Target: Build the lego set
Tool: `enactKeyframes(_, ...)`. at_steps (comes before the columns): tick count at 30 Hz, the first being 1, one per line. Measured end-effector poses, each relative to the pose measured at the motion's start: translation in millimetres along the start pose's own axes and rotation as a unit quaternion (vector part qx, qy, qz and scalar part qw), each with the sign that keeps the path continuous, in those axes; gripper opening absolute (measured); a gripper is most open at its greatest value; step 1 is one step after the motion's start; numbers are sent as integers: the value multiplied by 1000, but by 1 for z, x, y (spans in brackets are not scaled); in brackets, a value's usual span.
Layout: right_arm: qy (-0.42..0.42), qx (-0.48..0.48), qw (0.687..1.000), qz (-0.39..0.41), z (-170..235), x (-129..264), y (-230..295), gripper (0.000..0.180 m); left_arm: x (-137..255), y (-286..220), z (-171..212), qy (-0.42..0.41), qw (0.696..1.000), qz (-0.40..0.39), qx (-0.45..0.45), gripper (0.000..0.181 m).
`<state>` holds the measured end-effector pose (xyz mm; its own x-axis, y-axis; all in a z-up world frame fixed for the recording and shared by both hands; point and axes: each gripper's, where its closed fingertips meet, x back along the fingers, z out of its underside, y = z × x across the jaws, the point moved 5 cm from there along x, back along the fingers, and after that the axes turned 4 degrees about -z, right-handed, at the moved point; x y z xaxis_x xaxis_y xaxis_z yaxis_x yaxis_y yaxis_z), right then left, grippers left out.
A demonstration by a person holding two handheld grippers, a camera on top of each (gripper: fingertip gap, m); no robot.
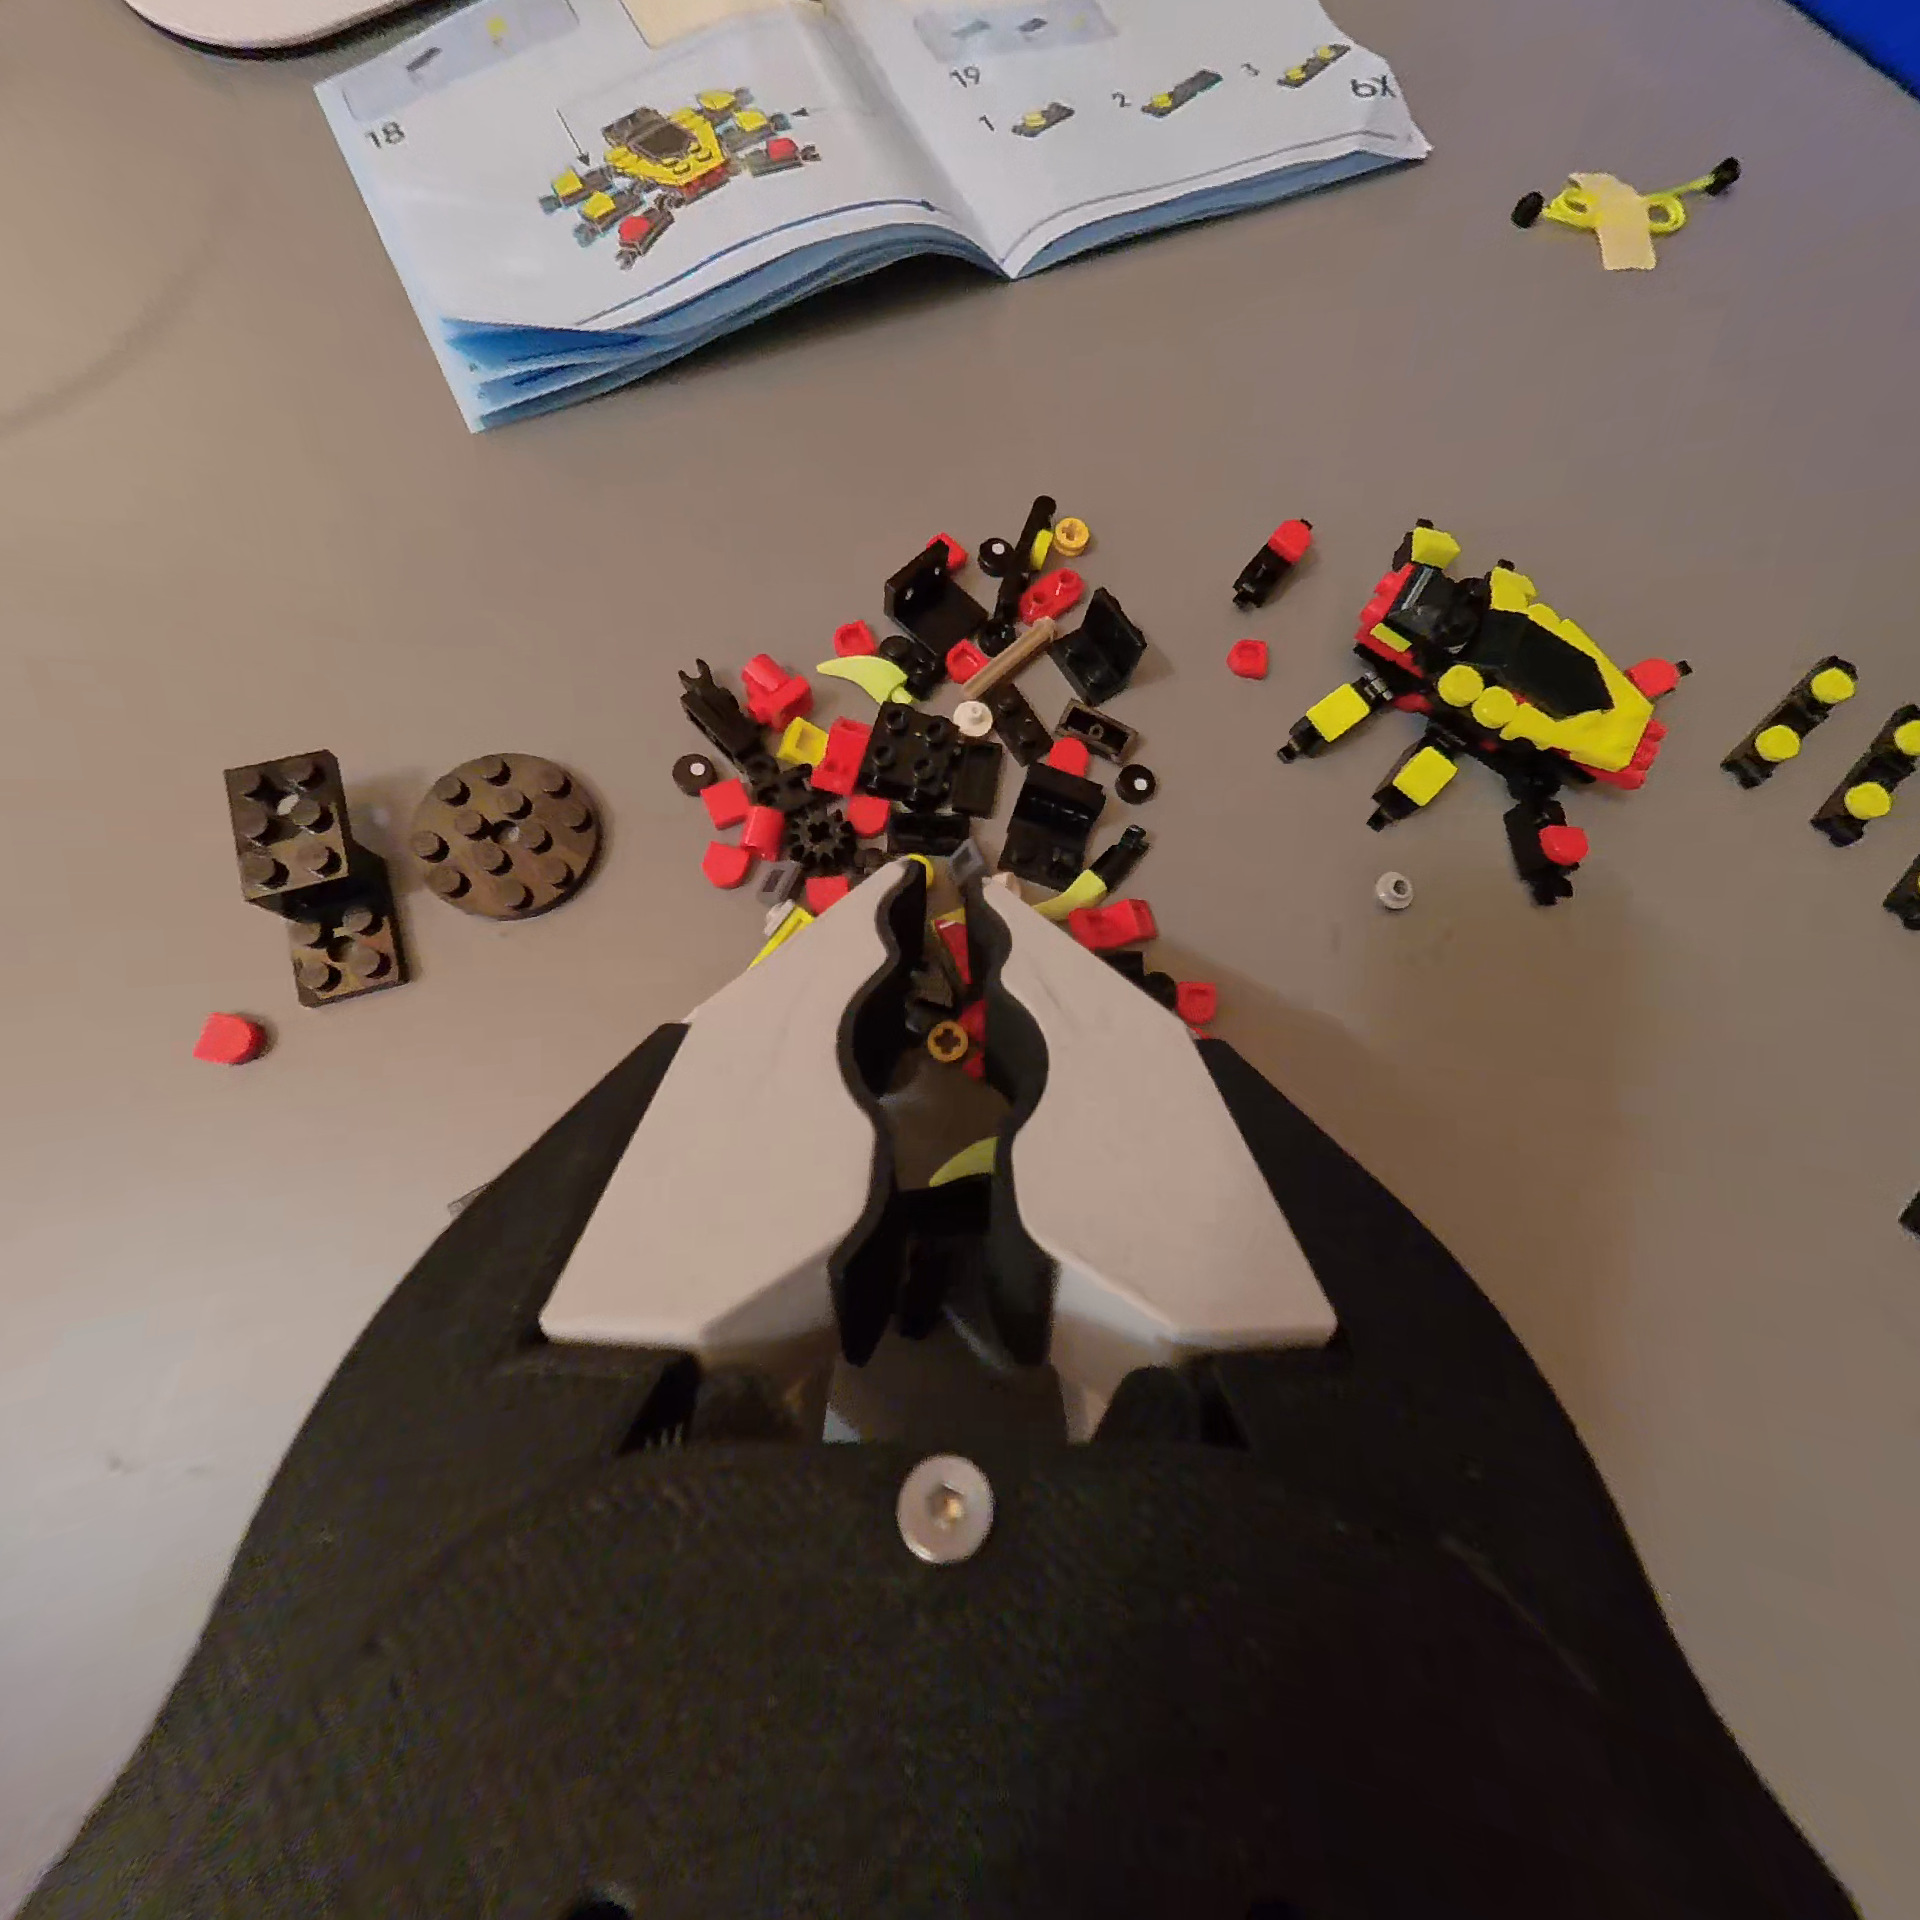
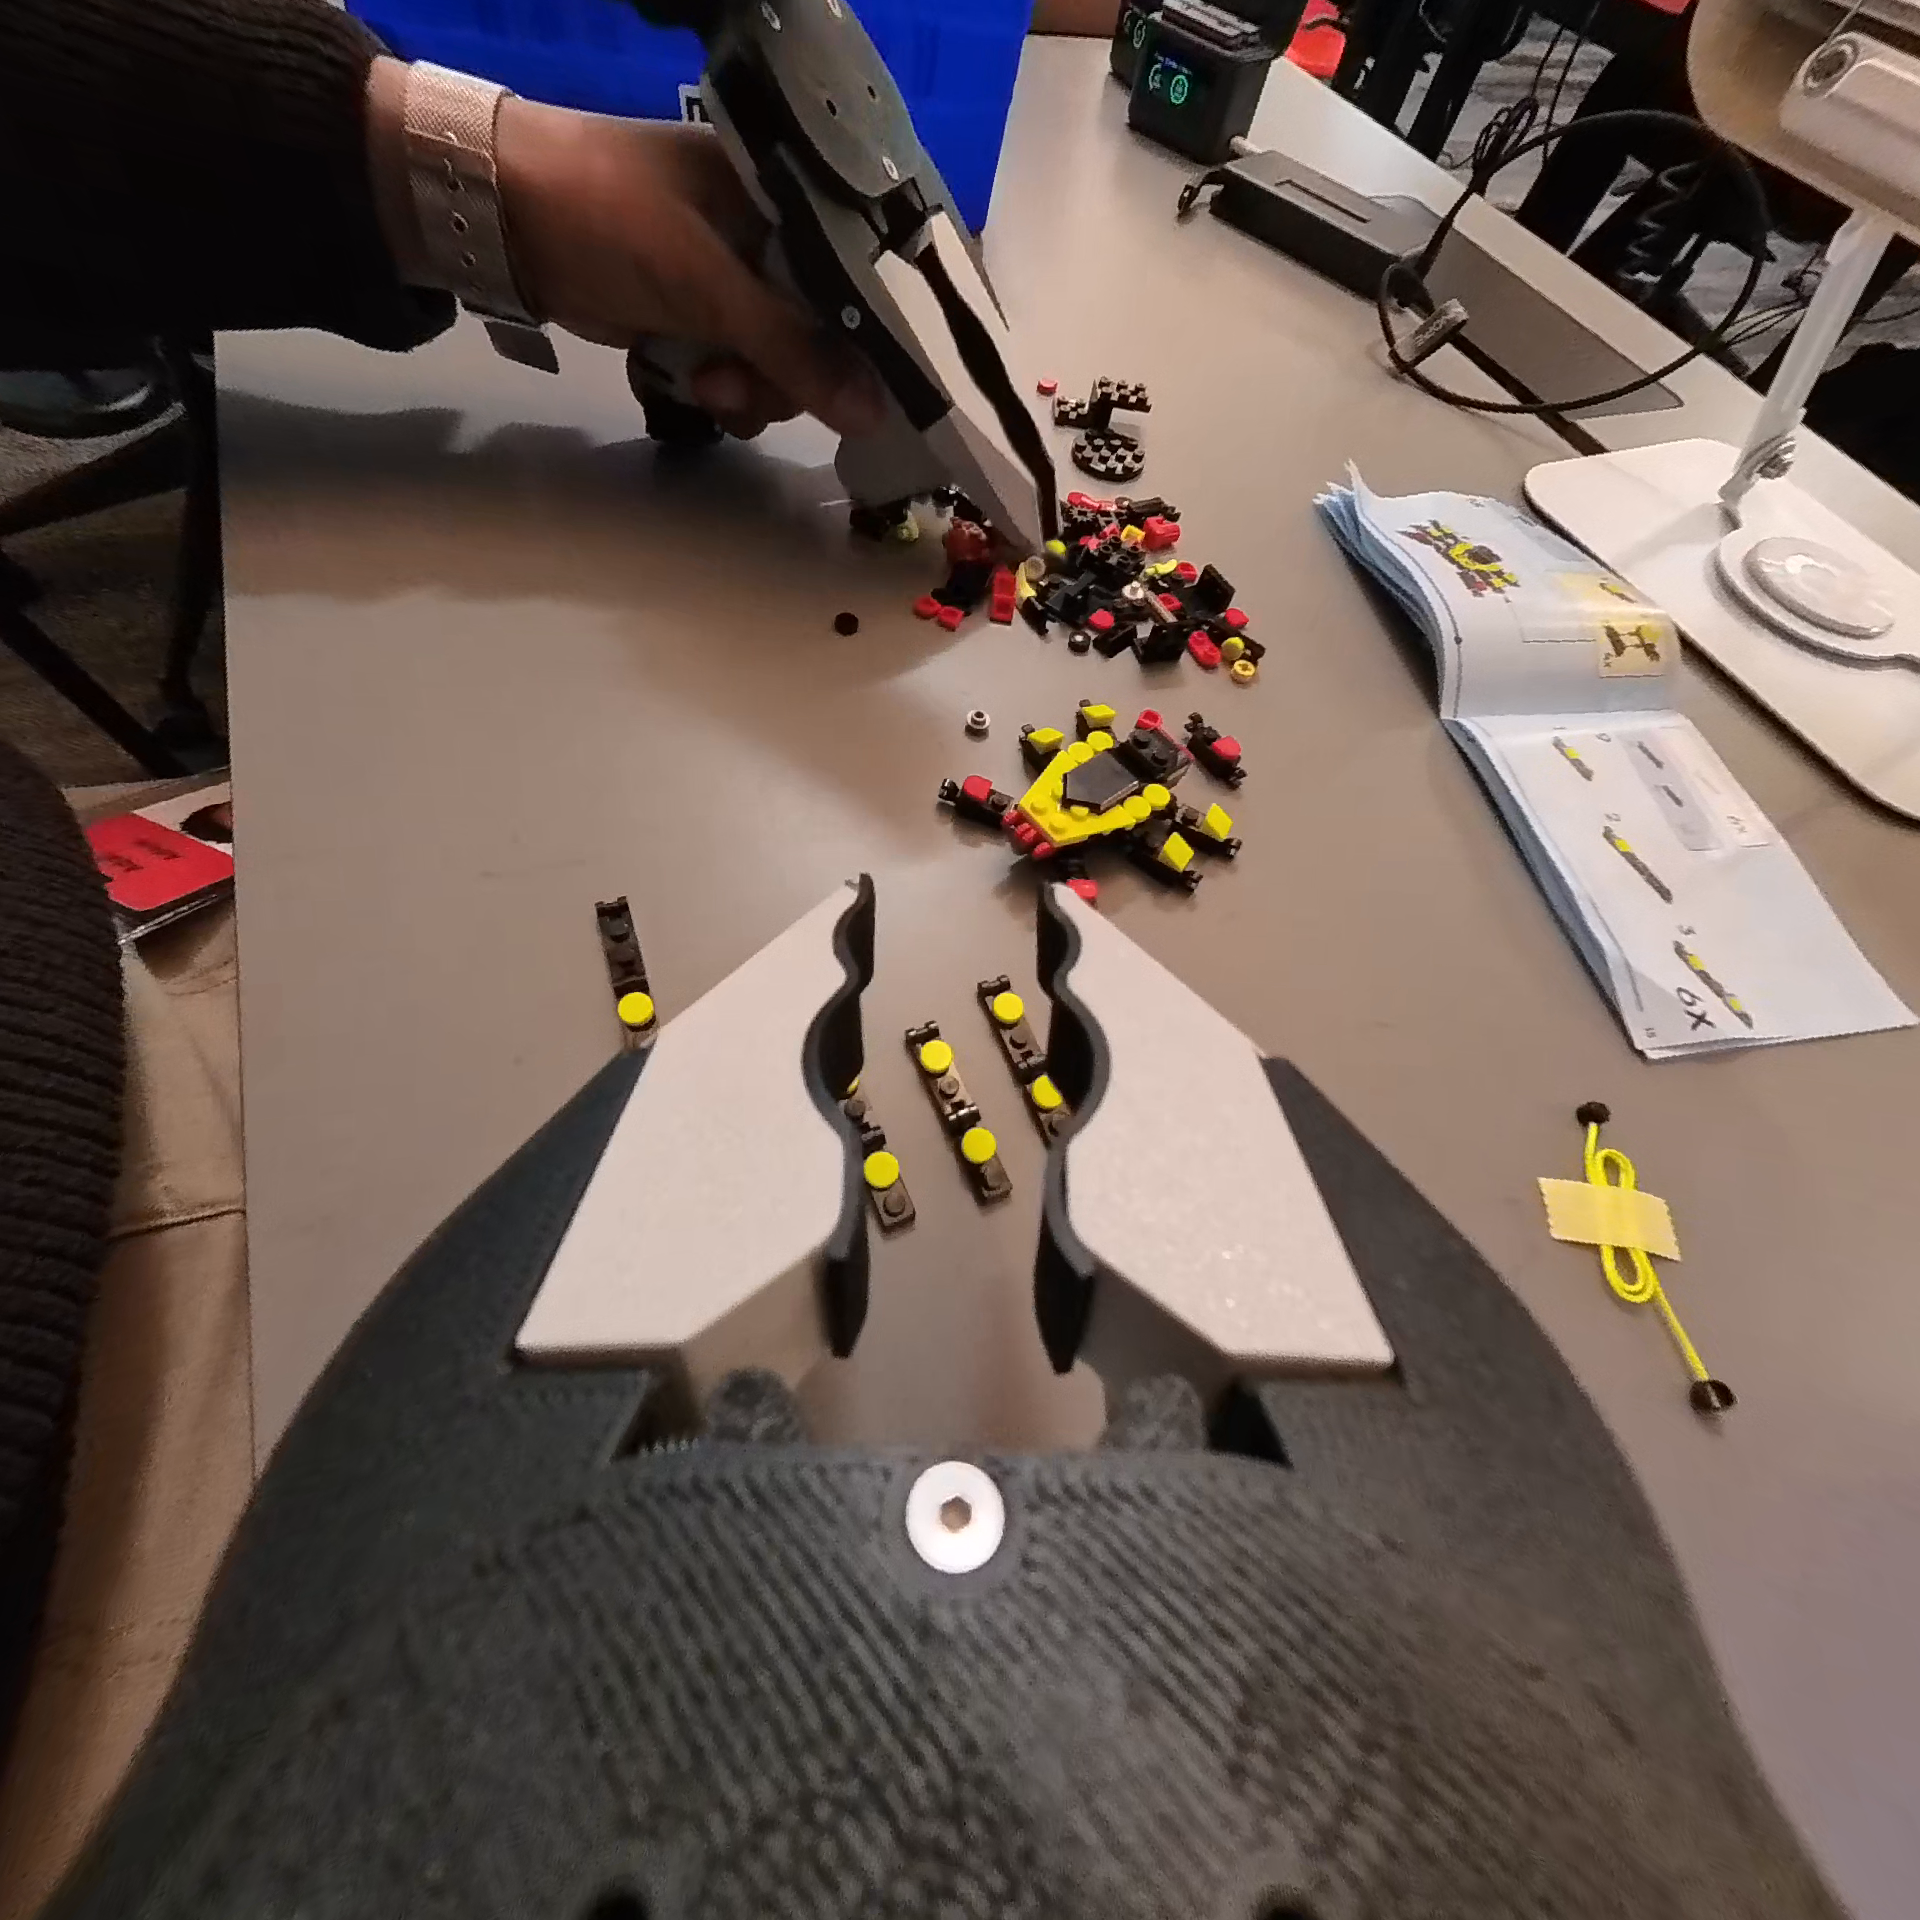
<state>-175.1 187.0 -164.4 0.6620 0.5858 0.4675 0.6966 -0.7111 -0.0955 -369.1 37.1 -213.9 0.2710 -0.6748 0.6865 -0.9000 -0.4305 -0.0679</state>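
My left gripper [image 1: 948, 878] points down into the pile of loose red, black and yellow lego pieces [image 1: 935, 727]. Its jaws are nearly together on a small piece at the pile's near edge, and that piece is mostly hidden. The right wrist view shows this gripper [image 2: 1039, 535] held by a hand [image 2: 644, 239] over the pile [image 2: 1132, 592]. My right gripper [image 2: 956, 904] is open and empty above several black strips with yellow round tiles [image 2: 956, 1107]. The part-built yellow, black and red model [image 2: 1101, 790] lies just beyond it and also shows in the left wrist view [image 1: 1496, 675].
The open instruction booklet [image 1: 831, 187] lies beyond the pile, to the right in the right wrist view [image 2: 1558, 748]. A black round plate [image 1: 506, 836] and black bricks [image 1: 286, 821] sit left of the pile. A yellow string [image 2: 1621, 1236] and a white lamp base [image 2: 1766, 582] lie at the right. The left gripper's tips are roughly 20 centimetres from the right gripper's. To reach the black round plate [image 1: 506, 836] in a straight line is about 7 centimetres for my left fingers, about 30 centimetres for my right.
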Motion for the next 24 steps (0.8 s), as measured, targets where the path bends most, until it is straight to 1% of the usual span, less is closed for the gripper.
enactKeyframes(2, 1, -1, 1000, -1, 1, 0, 0, 30, -1, 0, 0, 0, 1000, -7, -6, 8)
enactKeyframes(6, 1, -3, 1000, -2, 1, -1, 0, 30, -1, 3, -3, -6, 1000, -22, -10, 8)
enactKeyframes(16, 2, -7, 1000, -4, 2, -1, -1, 30, -5, 5, -2, 8, 1000, -11, 24, 8)
enactKeyframes(20, 3, -6, 1000, -4, 3, -1, -1, 30, -4, 4, -2, 6, 1000, -7, 25, 5)
enactKeyframes(22, 3, -5, 1000, -3, 3, -1, -1, 30, -2, 3, -3, 4, 1000, -3, 20, 6)
enactKeyframes(24, 3, -5, 1000, -2, 3, -1, -2, 30, 0, 2, -3, 3, 1000, 5, 22, 11)
